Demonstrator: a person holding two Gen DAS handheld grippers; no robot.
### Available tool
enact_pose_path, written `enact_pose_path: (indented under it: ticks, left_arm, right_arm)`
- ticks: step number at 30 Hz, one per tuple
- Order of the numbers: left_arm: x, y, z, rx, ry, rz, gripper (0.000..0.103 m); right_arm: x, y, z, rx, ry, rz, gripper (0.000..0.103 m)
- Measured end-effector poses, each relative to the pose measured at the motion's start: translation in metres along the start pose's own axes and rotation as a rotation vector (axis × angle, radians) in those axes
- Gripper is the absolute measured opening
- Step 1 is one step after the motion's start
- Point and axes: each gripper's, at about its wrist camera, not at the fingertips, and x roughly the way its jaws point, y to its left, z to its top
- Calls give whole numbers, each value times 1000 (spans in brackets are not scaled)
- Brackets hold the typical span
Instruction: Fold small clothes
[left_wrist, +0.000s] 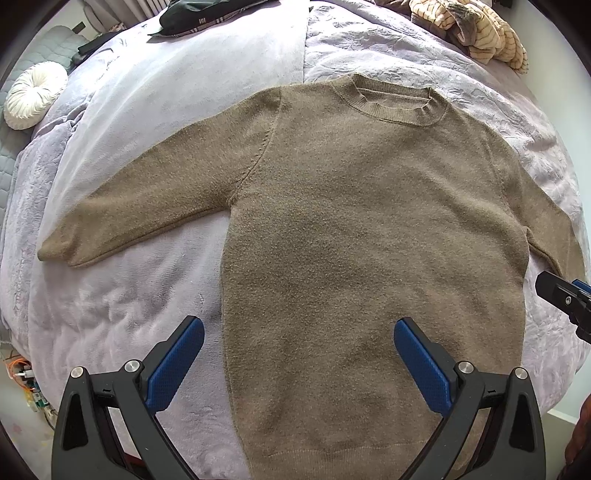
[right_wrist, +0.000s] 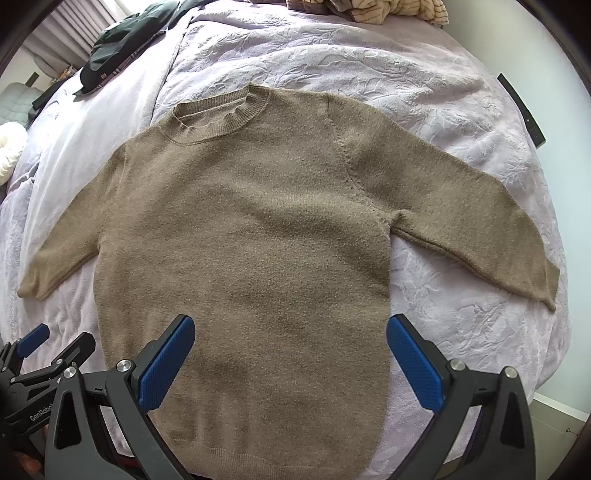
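Note:
A brown knit sweater (left_wrist: 351, 221) lies flat and face up on the bed, collar far, hem near, both sleeves spread out to the sides. It also shows in the right wrist view (right_wrist: 251, 229). My left gripper (left_wrist: 299, 332) is open and empty, held above the sweater's lower left part. My right gripper (right_wrist: 290, 328) is open and empty, held above the lower right part. The right gripper's edge shows at the right of the left wrist view (left_wrist: 565, 299); the left gripper shows at the lower left of the right wrist view (right_wrist: 40, 354).
A lilac bedspread (left_wrist: 147, 295) covers the bed. A dark garment (left_wrist: 207, 14) and a striped beige one (left_wrist: 472, 29) lie at the far end. A white round cushion (left_wrist: 33, 96) sits far left. A black bar (right_wrist: 521, 110) hangs on the right wall.

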Motion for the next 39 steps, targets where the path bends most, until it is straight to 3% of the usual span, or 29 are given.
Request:
enact_pose_path:
  ticks: [11, 22, 26, 30, 35, 39]
  left_arm:
    - [3, 0, 0, -2, 0, 7, 103]
    - [10, 4, 4, -10, -84, 0, 103]
    - [13, 6, 4, -11, -76, -10, 103]
    - [19, 7, 5, -4, -82, 48, 103]
    - [33, 17, 6, 0, -45, 31, 103]
    - [41, 30, 6, -19, -45, -29, 103]
  right_arm:
    - [5, 0, 0, -5, -13, -11, 103]
    - [11, 3, 0, -12, 6, -32, 103]
    - [12, 7, -1, -17, 17, -40, 103]
    - [13, 9, -1, -22, 22, -46, 103]
    - [14, 15, -2, -39, 10, -45, 103]
    - [17, 21, -3, -49, 23, -50, 103]
